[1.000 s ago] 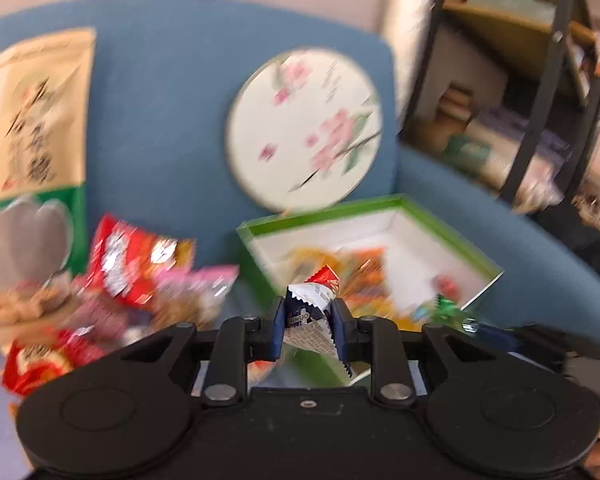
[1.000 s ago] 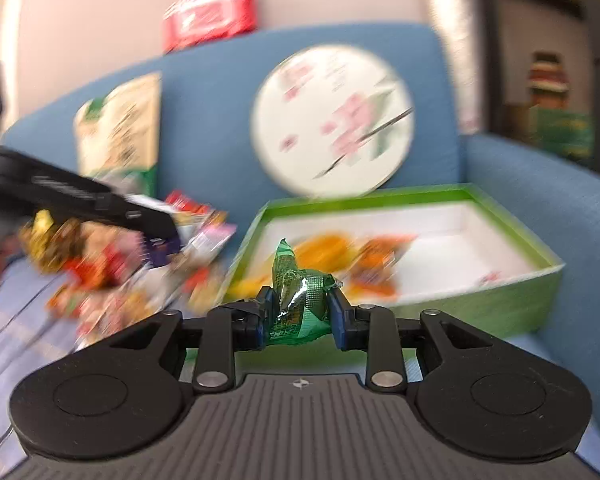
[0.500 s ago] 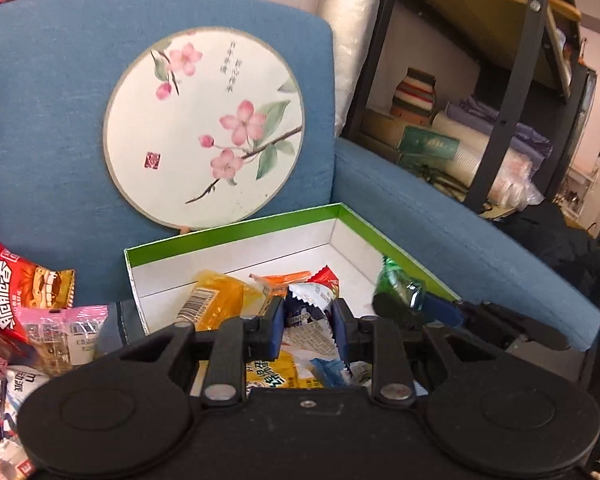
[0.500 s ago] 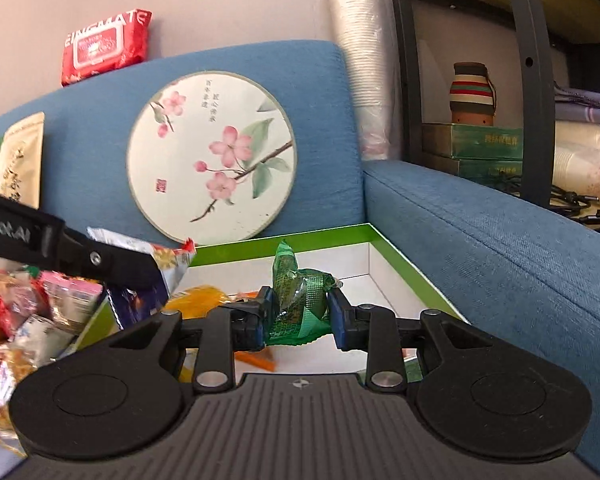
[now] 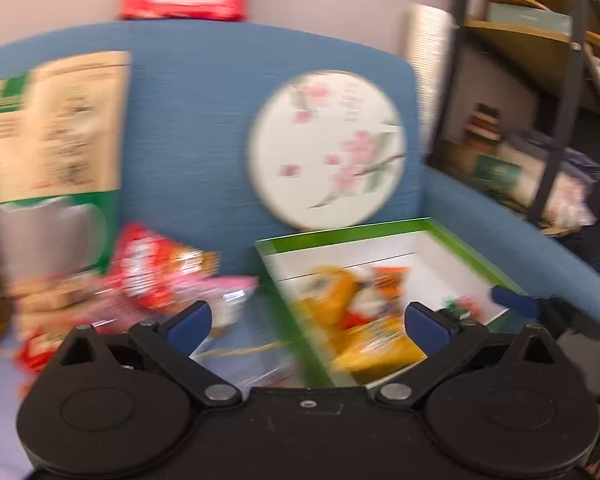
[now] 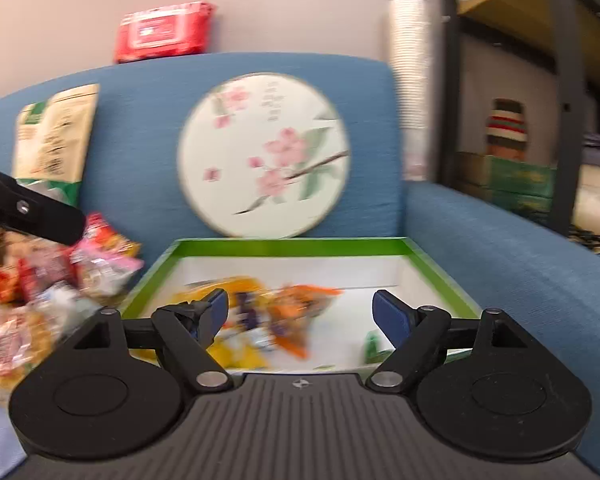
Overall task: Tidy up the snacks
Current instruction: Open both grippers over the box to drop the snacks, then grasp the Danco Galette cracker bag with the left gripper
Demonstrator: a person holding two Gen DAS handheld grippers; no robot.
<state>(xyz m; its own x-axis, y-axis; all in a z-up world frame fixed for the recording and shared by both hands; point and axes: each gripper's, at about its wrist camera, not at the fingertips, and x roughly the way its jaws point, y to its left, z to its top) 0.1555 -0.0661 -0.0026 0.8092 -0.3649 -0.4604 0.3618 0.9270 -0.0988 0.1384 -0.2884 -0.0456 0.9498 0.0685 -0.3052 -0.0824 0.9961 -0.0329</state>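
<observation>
Only the right wrist view shows the small green-wrapped candy (image 6: pixel 371 343) in the green-rimmed white cardboard box (image 6: pixel 292 242), just beyond the wide-open, empty right gripper (image 6: pixel 300 312). The left gripper (image 5: pixel 307 322) is likewise wide open and empty.

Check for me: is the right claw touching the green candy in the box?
Apart. The right wrist view shows the right claw wide open and holding nothing, while the green candy lies on the box floor below.

Blue sofa (image 6: pixel 500 248) carrying it all: green-rimmed box (image 6: pixel 284 242) on the seat, snack packets (image 6: pixel 284 312) inside; loose snack pile (image 6: pixel 40 292) just left; round blossom fan (image 6: pixel 262 156) and tall paper bag (image 6: pixel 54 140) against the backrest.
</observation>
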